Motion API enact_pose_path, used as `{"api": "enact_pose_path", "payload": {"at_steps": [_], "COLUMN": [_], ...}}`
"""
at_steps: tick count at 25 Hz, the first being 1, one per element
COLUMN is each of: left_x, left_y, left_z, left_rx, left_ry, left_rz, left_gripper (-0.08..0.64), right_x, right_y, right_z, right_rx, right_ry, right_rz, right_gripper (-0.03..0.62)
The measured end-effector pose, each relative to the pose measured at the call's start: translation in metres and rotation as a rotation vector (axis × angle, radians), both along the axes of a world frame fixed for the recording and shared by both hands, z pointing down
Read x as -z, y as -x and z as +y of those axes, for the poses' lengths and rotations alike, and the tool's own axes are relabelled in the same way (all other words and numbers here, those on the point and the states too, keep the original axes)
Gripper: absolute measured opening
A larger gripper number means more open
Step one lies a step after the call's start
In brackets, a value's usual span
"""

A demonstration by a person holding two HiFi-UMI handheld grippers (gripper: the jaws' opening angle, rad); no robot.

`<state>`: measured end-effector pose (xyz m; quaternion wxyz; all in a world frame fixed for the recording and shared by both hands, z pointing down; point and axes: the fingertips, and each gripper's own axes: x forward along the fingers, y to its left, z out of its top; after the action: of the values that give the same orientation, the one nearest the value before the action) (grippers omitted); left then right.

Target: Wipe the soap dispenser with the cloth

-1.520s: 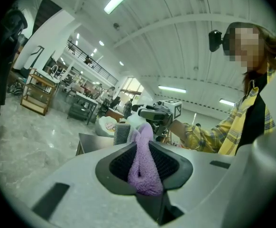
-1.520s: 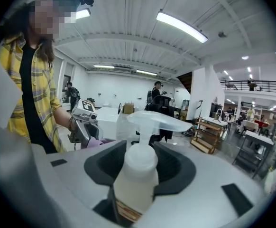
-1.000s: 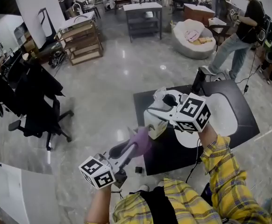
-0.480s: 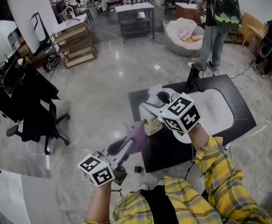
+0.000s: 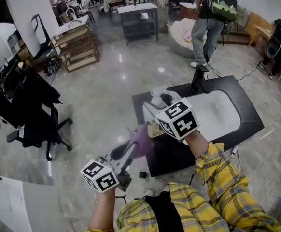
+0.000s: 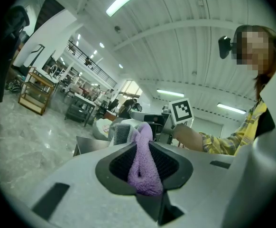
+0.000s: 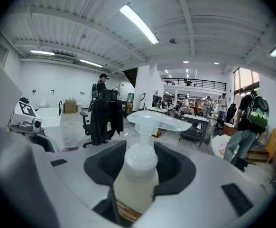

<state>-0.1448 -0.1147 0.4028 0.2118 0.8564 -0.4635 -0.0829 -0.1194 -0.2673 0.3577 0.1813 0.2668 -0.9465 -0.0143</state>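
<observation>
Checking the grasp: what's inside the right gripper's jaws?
A white soap dispenser, clamped at its body; pump head visible. Its lower end is covered by the right gripper.

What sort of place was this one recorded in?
Probably a big open workshop or lab hall, not a bathroom: office chairs, a wooden rack and work tables stand on a polished floor, and the sink sits in a freestanding black counter.
</observation>
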Motion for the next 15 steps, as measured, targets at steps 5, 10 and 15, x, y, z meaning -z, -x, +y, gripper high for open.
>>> {"api": "enact_pose_path", "payload": {"at_steps": [5,10,15], "left_x": [0.002,0.003,0.009], "left_y": [0.000,0.001,-0.003], "left_z": [0.003,0.006,0.008], "left_rx": [0.006,0.013,0.000], "left_ry": [-0.004,-0.004,-0.015], "left_rz": [0.003,0.005,0.000], "left_gripper": [0.066,0.066,0.066], "right_x": [0.000,-0.001,0.005], "right_y": [-0.001,0.000,-0.011], "right_z": [-0.002,0.000,0.003], "right_rx": [-0.055,-0.046,-0.021], "right_ry": [-0.002,0.006,0.053], "right_rz": [0.001,-0.002,-0.080], "right_gripper": [0.172,0.173,0.193]}}
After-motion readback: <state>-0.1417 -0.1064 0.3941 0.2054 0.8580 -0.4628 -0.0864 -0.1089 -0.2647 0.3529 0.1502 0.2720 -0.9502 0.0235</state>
